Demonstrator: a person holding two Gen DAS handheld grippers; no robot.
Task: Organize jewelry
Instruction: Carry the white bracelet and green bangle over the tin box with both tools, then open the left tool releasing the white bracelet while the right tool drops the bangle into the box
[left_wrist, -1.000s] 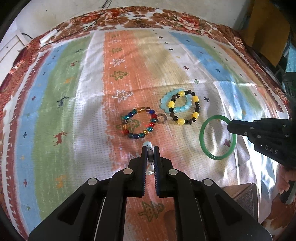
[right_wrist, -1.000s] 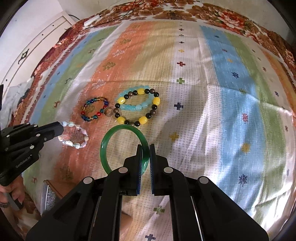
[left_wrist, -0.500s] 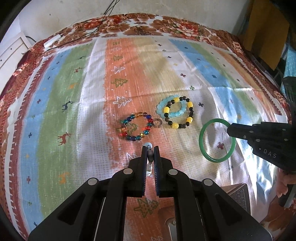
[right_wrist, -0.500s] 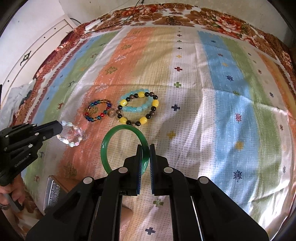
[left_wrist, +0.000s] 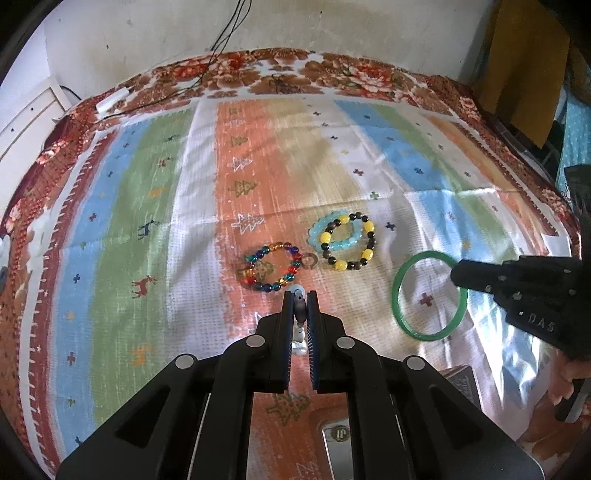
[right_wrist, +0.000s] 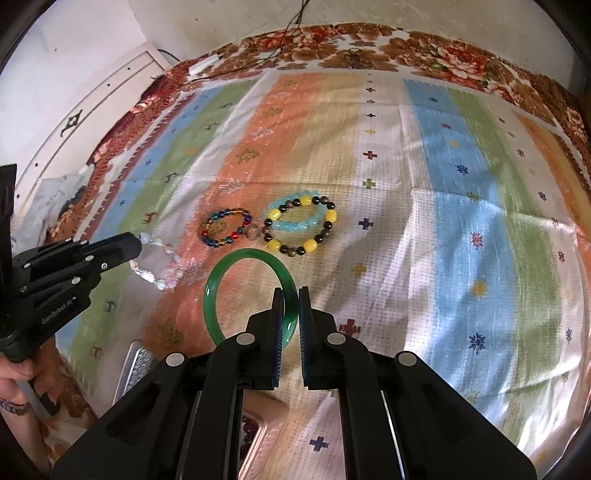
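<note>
Left gripper (left_wrist: 299, 295): jaws clamped on a pale bracelet (right_wrist: 157, 258) of whitish and light blue beads; in the left wrist view only a few beads show between and below the jaws, in the right wrist view the loop hangs off the tip, clear of the cloth (left_wrist: 147, 206) as far as I can tell. Right gripper (right_wrist: 290, 295): jaws clamped on the rim of a green bangle (right_wrist: 221, 277), the ring standing out ahead and to the left of the tips; the left wrist view shows it held at its right edge, above the cloth. Both grippers point steeply down at the striped cloth, which has tree, deer and cross motifs and lies over a floral spread (left_wrist: 332, 70). On the cloth, near the middle: a multicolour glass bracelet (left_wrist: 271, 267) with a brown round bead (left_wrist: 310, 261) at its right end, and just right of it a black-and-yellow bead bracelet (left_wrist: 351, 240) lying over a light blue bead bracelet (left_wrist: 321, 230); the brown bead sits touching or almost touching the black-and-yellow one. Pale bracelet is near the multicolour one, bangle is in front of the stacked pair. A box (right_wrist: 136, 365) with a metallic edge sits at the near edge under the grippers, contents not readable. A hand (right_wrist: 14, 373) grips the left handle, fingers (left_wrist: 570, 376) on the right one.
</note>
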